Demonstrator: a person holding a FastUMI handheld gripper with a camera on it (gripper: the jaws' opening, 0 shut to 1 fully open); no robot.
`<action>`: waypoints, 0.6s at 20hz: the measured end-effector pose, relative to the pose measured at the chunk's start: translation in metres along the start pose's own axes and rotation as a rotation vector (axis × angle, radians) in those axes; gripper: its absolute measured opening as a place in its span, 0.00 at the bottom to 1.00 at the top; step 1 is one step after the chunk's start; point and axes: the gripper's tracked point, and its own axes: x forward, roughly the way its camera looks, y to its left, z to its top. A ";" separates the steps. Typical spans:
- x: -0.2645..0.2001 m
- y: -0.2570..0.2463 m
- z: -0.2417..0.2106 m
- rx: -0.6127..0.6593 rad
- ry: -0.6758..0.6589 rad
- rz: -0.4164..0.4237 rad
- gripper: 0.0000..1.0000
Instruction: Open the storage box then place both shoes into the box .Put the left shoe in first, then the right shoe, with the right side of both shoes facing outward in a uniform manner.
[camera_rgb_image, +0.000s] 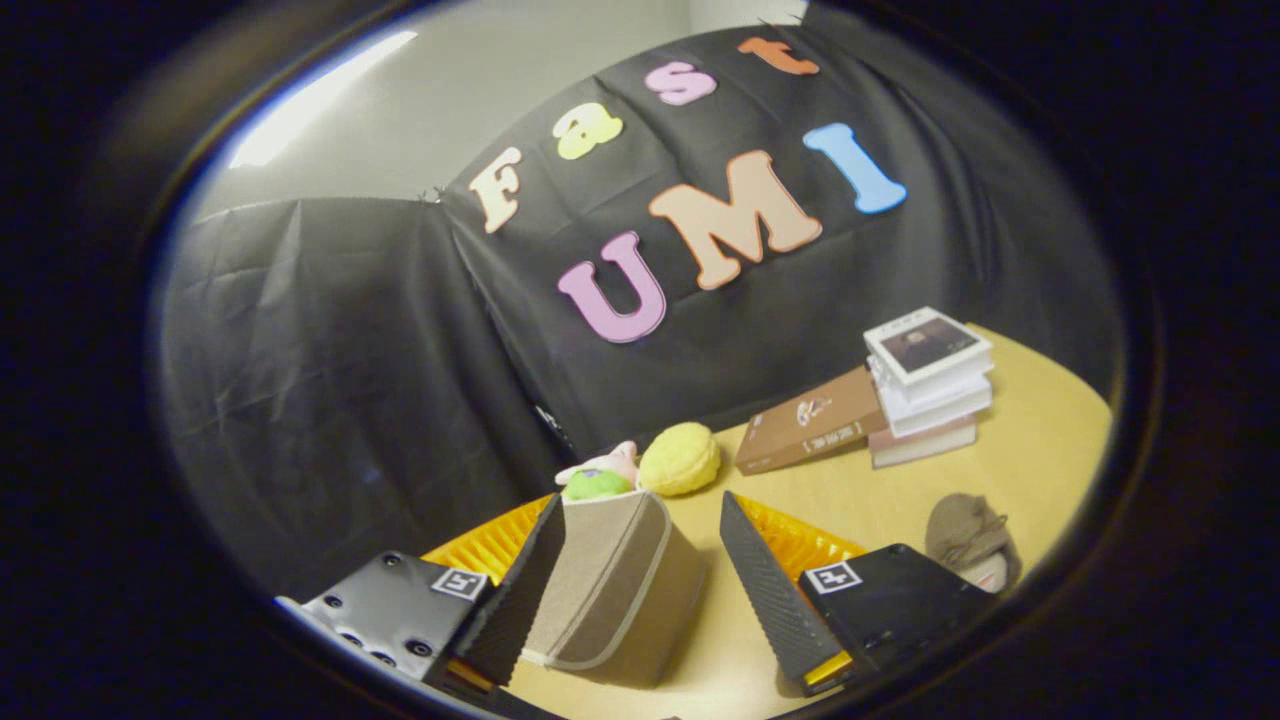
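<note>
While spread wide, gripper (640, 560) astride storage box (615, 590), shoe (970, 540) alongside.

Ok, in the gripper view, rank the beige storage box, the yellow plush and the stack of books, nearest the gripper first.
Gripper open.
1. Beige storage box: between the fingers, against the left one.
2. Yellow plush: just beyond the box.
3. Stack of books: farthest, beyond the right finger, by the wall.

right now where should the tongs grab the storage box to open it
Probably the pale-trimmed edge of the box lid, on the side nearest the tongs. The box sits between the open fingers, closer to the left one, so come straight ahead and down onto that edge. The trim looks like a thin lip the fingers could pinch. I can't tell where the lid hinges.
</note>
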 end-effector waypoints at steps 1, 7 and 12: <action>0.002 -0.001 -0.005 0.047 0.020 0.005 1.00; 0.016 -0.002 -0.037 0.260 0.112 0.026 1.00; 0.025 0.011 -0.071 0.399 0.209 0.074 1.00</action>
